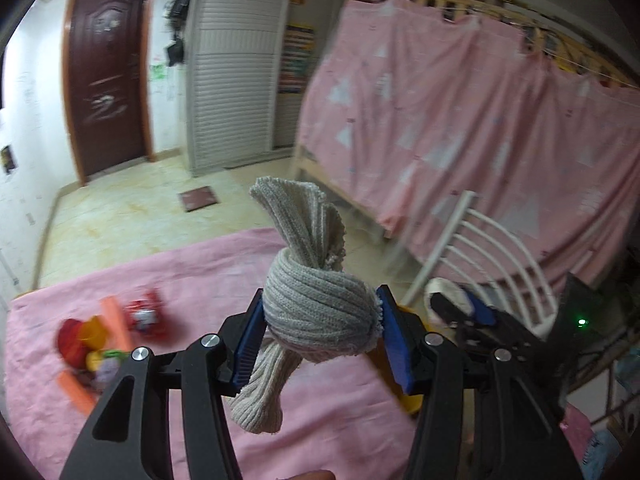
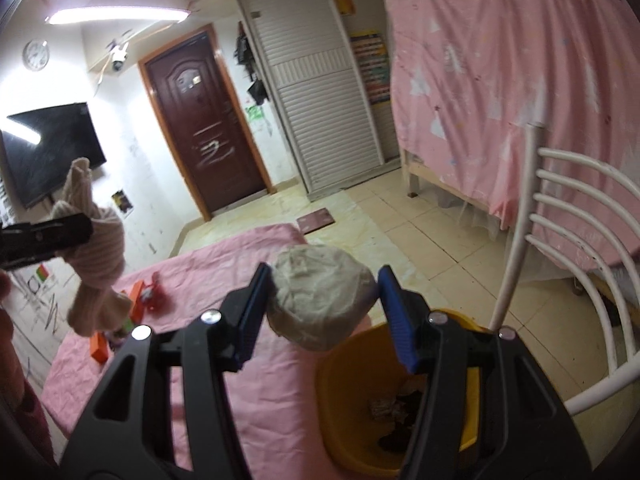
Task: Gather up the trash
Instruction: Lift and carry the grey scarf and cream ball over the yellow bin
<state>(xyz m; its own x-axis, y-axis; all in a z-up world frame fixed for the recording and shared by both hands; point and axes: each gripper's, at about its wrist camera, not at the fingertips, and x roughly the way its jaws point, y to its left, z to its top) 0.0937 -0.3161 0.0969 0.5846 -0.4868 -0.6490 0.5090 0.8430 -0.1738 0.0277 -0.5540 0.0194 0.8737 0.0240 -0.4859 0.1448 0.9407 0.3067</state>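
Left tool (image 1: 320, 322) clamped on a knotted sock (image 1: 316, 312): grey ribbed knit, bulging round between the blue ridged pads, cuff fanned upward, toe end drooping below the jaws. Held in the air above the pink cloth-covered table (image 1: 200, 280). Right tool (image 2: 323, 300) closed on a crumpled wad (image 2: 322, 300) of pale, paper-like material, roughly ball-shaped, creased and dull, pressed on both sides by the blue pads. Carried above the table's right edge, just over a yellow plastic bin (image 2: 340, 380) with a smooth rounded rim; inside it, dark scraps and crinkled bits. Both tools black, angular, with silver pivot bolts.

Seen from the right wrist, the left tool at far left, sock hanging from it in pinkish light. On the table's far left part, a blurred cluster of bright plastic toys (image 1: 100, 336): orange strips, a red piece, yellow and green lumps. Table cloth wrinkled, soft, matte.

Beside the table's right edge, a white metal chair (image 2: 560, 240) with curved horizontal bars. Beyond, a pink patterned sheet (image 1: 460, 120) draped over a wooden bed frame, glossy tiled floor, dark brown panelled door (image 2: 204, 136), white slatted wardrobe (image 2: 316, 104).
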